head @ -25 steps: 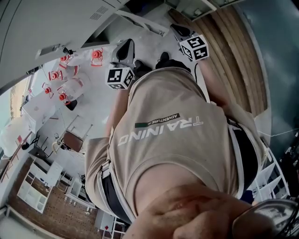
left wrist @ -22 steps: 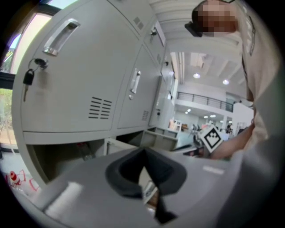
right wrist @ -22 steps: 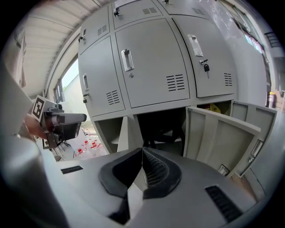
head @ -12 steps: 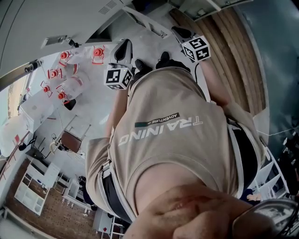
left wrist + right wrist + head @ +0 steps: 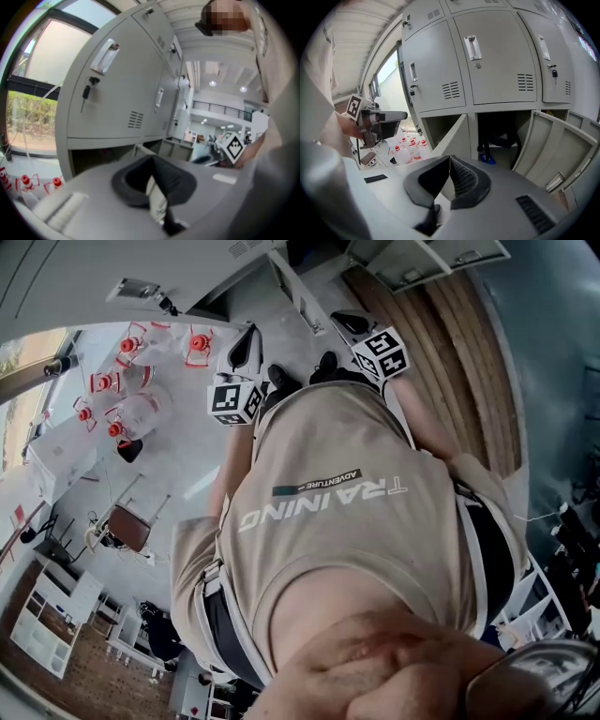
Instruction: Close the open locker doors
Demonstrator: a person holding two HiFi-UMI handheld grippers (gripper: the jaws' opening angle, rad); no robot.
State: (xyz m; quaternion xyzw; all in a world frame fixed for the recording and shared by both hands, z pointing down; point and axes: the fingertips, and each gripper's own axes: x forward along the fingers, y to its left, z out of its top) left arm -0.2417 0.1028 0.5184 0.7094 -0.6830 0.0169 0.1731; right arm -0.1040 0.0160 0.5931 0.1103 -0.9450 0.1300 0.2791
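Basically nothing is closed yet, as far as these views go. On the lockers (image 5: 497, 61) the upper row is all shut, handles and vents flush. The bottom row is where the work is. The middle door (image 5: 452, 136) is swung out toward the camera, nearly edge-on. The right-hand door (image 5: 562, 147) is swung wide too, inner face showing. Between them the open compartment (image 5: 501, 133) holds something dark and a blue thing (image 5: 490, 159) (can't tell what either is). The space left of the middle door is also uncovered.

The right tool (image 5: 450, 158) has its jaws together with nothing between them. It is aimed at the bottom row but well apart from both doors. The left tool (image 5: 152, 159) also has its jaws together and is empty (the pale strip by the pads looks like part of the tool). It looks along the locker fronts from the window side and touches nothing. In the head view both tools are held out past the person's shirt (image 5: 356, 521), above a pale floor. Red-capped bottles (image 5: 404, 149) sit on the floor left of the lockers, probably outside the door swing.

My read is that the task is at its start, with at least two doors left to push shut. Neither tool is in contact yet. I cannot tell whether more doors are open beyond the frame.
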